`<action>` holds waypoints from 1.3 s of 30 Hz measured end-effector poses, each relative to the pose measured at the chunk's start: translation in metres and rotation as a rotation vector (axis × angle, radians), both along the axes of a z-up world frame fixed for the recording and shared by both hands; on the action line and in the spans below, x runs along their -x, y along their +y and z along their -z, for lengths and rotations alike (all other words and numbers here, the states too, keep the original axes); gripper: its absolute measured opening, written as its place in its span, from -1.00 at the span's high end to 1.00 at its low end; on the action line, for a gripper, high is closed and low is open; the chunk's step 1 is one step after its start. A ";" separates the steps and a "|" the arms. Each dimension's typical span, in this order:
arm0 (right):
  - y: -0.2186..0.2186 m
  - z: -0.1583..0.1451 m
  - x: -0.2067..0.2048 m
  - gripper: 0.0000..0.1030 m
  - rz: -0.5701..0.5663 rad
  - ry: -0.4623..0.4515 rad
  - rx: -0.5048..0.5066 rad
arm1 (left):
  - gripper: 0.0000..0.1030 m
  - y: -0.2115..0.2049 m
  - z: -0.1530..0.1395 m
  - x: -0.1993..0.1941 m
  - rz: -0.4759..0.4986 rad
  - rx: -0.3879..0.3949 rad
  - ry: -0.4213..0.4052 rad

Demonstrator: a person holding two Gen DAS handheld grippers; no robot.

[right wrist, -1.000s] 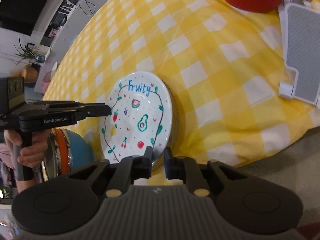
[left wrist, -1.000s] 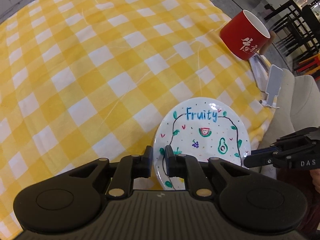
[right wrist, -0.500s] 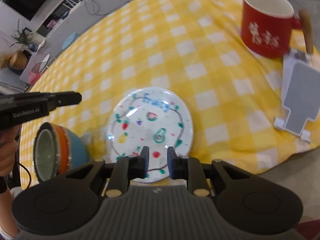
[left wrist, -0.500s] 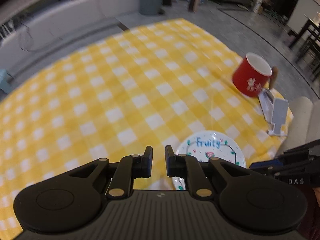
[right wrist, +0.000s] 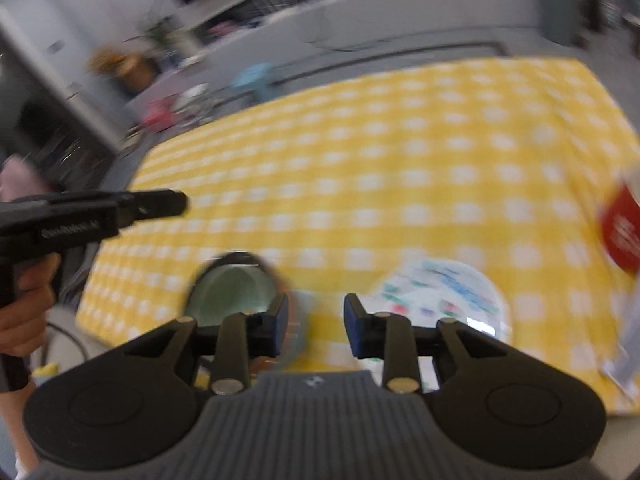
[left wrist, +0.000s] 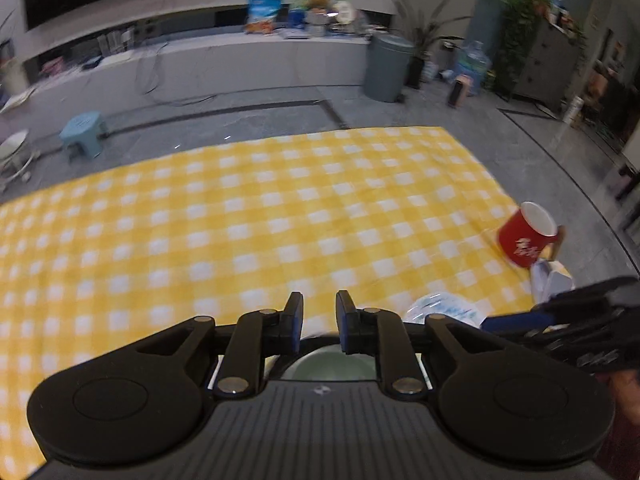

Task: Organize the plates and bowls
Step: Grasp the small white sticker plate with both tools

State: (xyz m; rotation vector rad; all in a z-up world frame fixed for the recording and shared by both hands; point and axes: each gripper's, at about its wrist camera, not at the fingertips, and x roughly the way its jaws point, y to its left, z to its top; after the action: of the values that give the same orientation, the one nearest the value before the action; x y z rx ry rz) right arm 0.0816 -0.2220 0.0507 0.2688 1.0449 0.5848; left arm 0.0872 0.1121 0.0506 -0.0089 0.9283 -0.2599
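The white "Fruity" plate (right wrist: 440, 300) lies flat on the yellow checked cloth, near its front edge. Left of it sits a stack of bowls (right wrist: 232, 292), green inside. My right gripper (right wrist: 316, 316) hovers above the gap between them, its jaws opening with nothing in them. My left gripper (left wrist: 319, 316) is also high over the table, jaws opening and empty, with the bowl stack (left wrist: 332, 364) below its fingers and the plate (left wrist: 440, 308) to the right. Each gripper shows in the other's view: the left gripper (right wrist: 180, 204) and the right gripper (left wrist: 492, 322).
A red mug (left wrist: 524, 240) stands at the cloth's right edge beside a white phone stand (left wrist: 552, 280). The yellow checked cloth (left wrist: 280, 208) stretches far beyond the dishes. A person's hand (right wrist: 24, 312) holds the left gripper's handle. Floor, a stool and a bin lie beyond.
Both grippers have let go of the plate's rim and risen well above the table, tilting up so the room shows. Their jaws have widened. The plate stays on the cloth.
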 end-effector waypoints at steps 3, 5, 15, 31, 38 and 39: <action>0.027 -0.013 -0.001 0.40 -0.100 -0.020 -0.064 | 0.59 0.043 0.010 0.006 -0.075 -0.014 0.047; 0.047 -0.020 -0.005 0.40 -0.157 -0.045 -0.073 | 0.59 0.070 0.022 0.009 -0.116 -0.015 0.084; 0.147 -0.009 -0.064 0.34 -0.323 -0.008 0.106 | 0.59 0.128 0.107 -0.013 -0.287 0.041 0.287; 0.273 0.102 -0.113 0.35 -0.560 0.106 0.585 | 0.60 0.105 0.155 -0.019 -0.221 -0.016 0.365; 0.280 0.130 -0.111 0.51 -0.622 0.152 0.636 | 0.60 0.109 0.166 -0.019 -0.228 0.008 0.383; 0.282 0.133 -0.109 0.60 -0.630 0.154 0.644 | 0.62 0.107 0.166 -0.018 -0.211 0.005 0.378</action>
State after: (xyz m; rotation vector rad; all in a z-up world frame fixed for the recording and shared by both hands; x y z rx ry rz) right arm 0.1910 0.0602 -0.0819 -0.6122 1.4171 0.7552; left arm 0.1048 0.2193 -0.1151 -0.1638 1.2922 -0.0637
